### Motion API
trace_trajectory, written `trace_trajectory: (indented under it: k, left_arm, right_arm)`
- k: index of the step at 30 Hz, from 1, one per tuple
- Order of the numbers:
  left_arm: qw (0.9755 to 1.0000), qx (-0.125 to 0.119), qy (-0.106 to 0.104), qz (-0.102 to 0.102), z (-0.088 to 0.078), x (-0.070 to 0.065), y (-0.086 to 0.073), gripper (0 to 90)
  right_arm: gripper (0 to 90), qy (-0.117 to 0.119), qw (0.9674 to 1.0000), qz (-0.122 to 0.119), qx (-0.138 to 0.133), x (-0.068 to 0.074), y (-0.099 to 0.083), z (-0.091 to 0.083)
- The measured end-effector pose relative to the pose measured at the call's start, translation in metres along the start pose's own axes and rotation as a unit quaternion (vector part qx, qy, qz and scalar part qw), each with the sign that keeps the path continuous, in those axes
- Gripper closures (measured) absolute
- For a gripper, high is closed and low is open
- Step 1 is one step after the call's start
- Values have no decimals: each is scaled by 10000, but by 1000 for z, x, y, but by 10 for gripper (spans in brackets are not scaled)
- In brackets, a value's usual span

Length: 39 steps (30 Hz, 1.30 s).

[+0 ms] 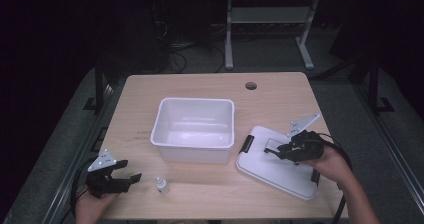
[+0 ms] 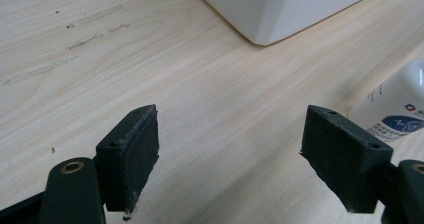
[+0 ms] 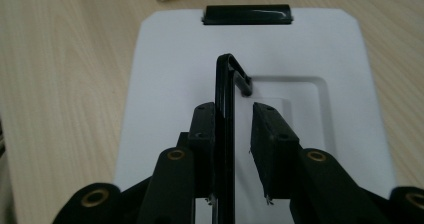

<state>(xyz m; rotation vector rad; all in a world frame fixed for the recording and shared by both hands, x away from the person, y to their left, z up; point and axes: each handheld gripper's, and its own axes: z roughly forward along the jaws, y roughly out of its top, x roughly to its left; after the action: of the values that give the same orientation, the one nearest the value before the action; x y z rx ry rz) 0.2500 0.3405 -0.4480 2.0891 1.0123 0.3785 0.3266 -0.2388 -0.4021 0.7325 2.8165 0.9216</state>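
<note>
A white lid (image 1: 270, 171) with a black handle lies flat on the table's right side. My right gripper (image 1: 268, 151) hovers over its middle. In the right gripper view the handle (image 3: 225, 84) stands up between the jaws of my right gripper (image 3: 234, 129); it touches the left pad, and a narrow gap is left to the right pad. An empty white bin (image 1: 195, 101) sits mid-table. A small white bottle (image 1: 161, 185) stands near the front edge, just right of my left gripper (image 1: 131, 170), which is wide open and empty. The bottle (image 2: 397, 109) shows beside the right jaw.
Black latches (image 1: 247, 144) sit on the lid's ends, one of them at the far end (image 3: 247, 15). The bin's corner (image 2: 280, 14) lies ahead of my left gripper (image 2: 230, 159). A cable hole (image 1: 251, 85) is at the table's back edge.
</note>
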Motion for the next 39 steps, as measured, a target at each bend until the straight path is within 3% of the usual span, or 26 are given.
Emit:
trace_trajectory:
  k: [5, 12, 26, 34, 39]
  left_arm:
    - [10000, 9, 3, 10, 0, 0, 0, 228]
    - [10000, 9, -2, 10, 1, 0, 0, 228]
    - [10000, -25, 27, -2, -1, 0, 0, 228]
    - [10000, -70, -4, 9, -2, -3, 2, 228]
    - [10000, -9, -9, 79, -1, -5, 3, 228]
  right_arm:
    - [664, 54, 10000, -16, -53, 5, -1, 1]
    - [558, -45, 9997, -25, -232, 14, -3, -2]
    - [523, -167, 9979, -239, -576, 32, 0, -17]
    - [501, -76, 9970, -441, -625, 47, -1, -14]
    - [471, 31, 9974, -429, -584, 51, -4, -8]
